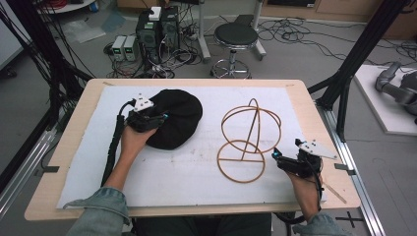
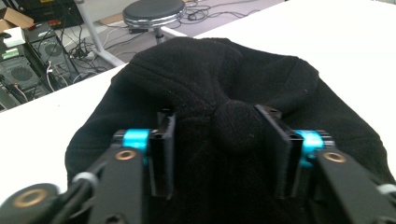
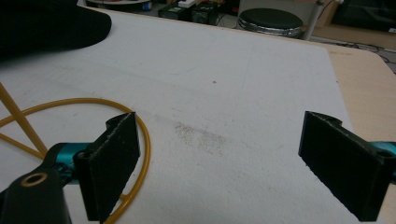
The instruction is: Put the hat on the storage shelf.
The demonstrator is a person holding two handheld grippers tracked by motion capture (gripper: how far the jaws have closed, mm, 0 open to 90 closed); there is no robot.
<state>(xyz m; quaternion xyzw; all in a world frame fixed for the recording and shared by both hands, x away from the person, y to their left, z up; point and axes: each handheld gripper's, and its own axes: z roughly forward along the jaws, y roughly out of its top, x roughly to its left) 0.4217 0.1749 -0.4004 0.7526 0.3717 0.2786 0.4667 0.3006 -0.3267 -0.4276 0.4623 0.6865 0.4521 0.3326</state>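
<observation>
Left gripper [image 2: 217,140] pinched fold of black hat [image 1: 173,118], apparently for lifting onto wire hat stand [image 1: 248,140] at 3 o'clock. Right gripper [image 3: 219,158] waited wide open, empty, beside stand base.

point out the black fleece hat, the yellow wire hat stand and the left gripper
black fleece hat [image 1: 179,115]: high view, on the crown's right side.
yellow wire hat stand [image 1: 241,174]: high view, on the front of its base ring.
left gripper [image 2: 219,154]: left gripper view, midway between its fingertips, where they pinch the hat's fabric.
</observation>
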